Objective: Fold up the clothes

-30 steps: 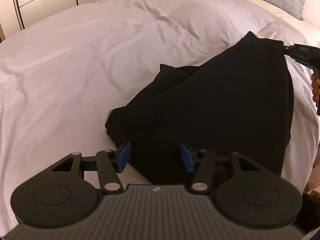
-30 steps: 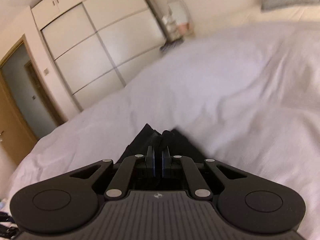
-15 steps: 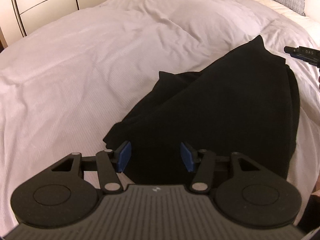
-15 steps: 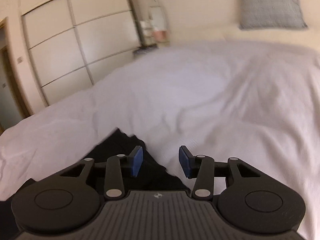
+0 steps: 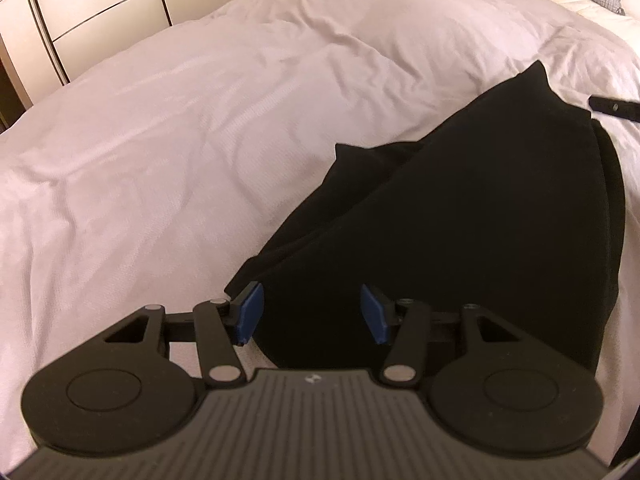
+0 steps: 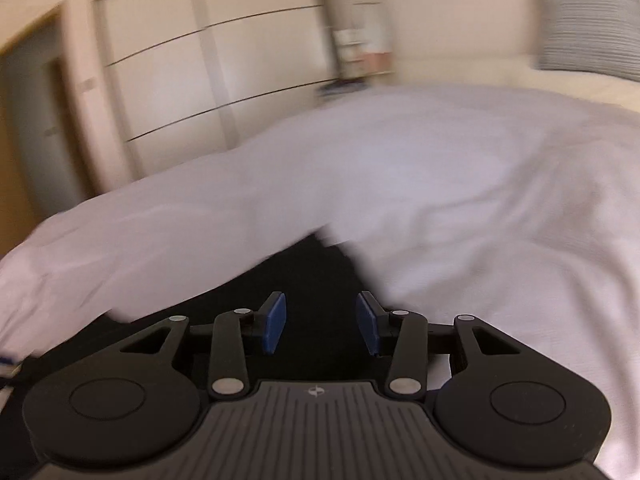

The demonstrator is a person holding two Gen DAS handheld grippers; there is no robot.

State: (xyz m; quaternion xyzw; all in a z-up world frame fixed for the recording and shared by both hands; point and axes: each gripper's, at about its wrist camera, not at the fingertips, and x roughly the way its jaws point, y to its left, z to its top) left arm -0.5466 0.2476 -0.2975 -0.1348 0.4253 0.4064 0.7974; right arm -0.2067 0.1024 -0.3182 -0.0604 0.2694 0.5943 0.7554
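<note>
A black garment (image 5: 480,220) is lying on the white duvet (image 5: 200,120) of the bed, folded over itself into a rough wedge, with 1 pointed corner sticking up toward the far side and a second layer peeking out along its left edge. It is sitting toward the right part of the bed as the left wrist view shows it, with wide bare duvet spreading out to its left.

The left gripper (image 5: 312,314) is hovering over the near edge of the garment, tilted down at it. Its 2 blue pads (image 5: 249,312) are standing apart, released, with the dark cloth showing below the gap and nothing pinched between them.

The right gripper (image 6: 320,322) is also standing released, its blue pads (image 6: 274,322) parted and gripping nothing. The black garment (image 6: 312,280) is lying under and just ahead of it, its far corner ending against the duvet (image 6: 440,200). That view is smeared with motion blur. In the left wrist view, a black tip of the right gripper (image 5: 614,108) is poking in from the right edge, just beside the garment's raised corner and apart from it.

Beyond the bed, pale wardrobe doors (image 6: 208,72) are lining the wall, and a grey pillow (image 6: 584,20) is resting at the head end.
</note>
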